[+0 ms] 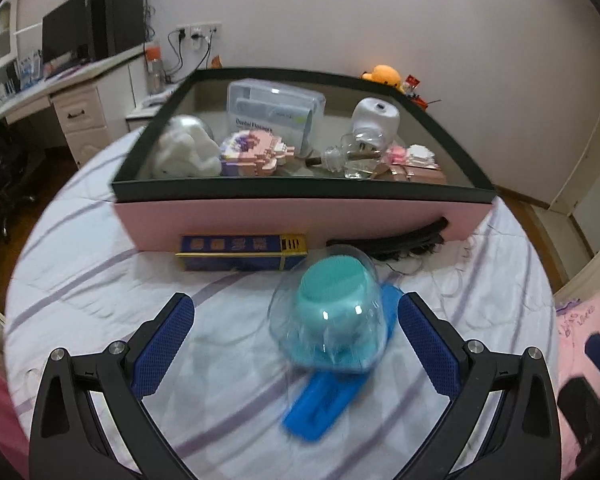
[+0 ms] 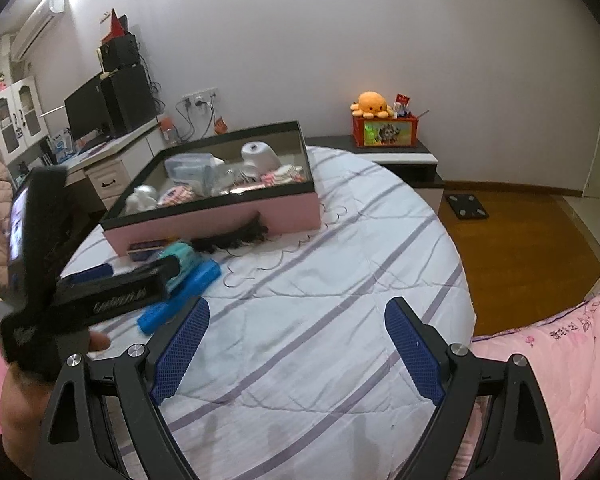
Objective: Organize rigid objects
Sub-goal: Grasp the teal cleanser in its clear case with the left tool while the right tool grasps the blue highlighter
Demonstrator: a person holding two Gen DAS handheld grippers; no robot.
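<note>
Left gripper point(image 1: 296, 344) with jaws spread wide, holding nothing; its blue pads point(image 1: 168, 344) flank a clear dome point(image 1: 328, 320) enclosing a teal figure, which lies nearer the right-hand pad, apparently untouched. The dome rests on the striped sheet point(image 1: 100, 280) partly over a blue case point(image 1: 324, 408) that runs toward 6 o'clock. At 11 o'clock of the dome lies a navy-and-gold box point(image 1: 240, 252); at 1 o'clock, a black comb-like item point(image 1: 404, 240). Both sit against the front wall of the pink tray point(image 1: 300, 216), at 12 o'clock, already stocked with a second dome, a plastic case, block figures and a glass bottle.

Right gripper point(image 2: 296, 344), likewise wide open and empty, hovers over bare sheet, the tray at 11 o'clock.

Step in hand, as judged: approach to grasp the dome. Next move calls for centring the jaws on it, closing gently on the smooth curved shell, then lifting over the tray's dark rim.
</note>
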